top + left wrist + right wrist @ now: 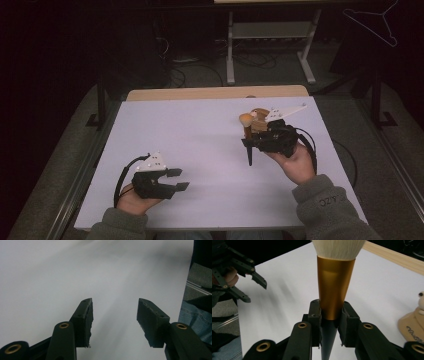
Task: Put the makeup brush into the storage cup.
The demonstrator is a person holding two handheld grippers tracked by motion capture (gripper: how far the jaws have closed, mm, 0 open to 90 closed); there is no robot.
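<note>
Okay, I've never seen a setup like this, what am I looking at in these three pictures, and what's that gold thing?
A person sits at a white table with a hand-held two-jaw gripper in each hand. One picture comes from a camera above, looking down. The other two come from cameras riding on the grippers, looking along their black jaws. The left gripper is open over bare table, with nothing between its jaws. The right gripper is shut on a makeup brush: gold collar, pale bristles, dark tapered handle hanging below the jaws. A small tan figurine stands on the table beside it.
</note>
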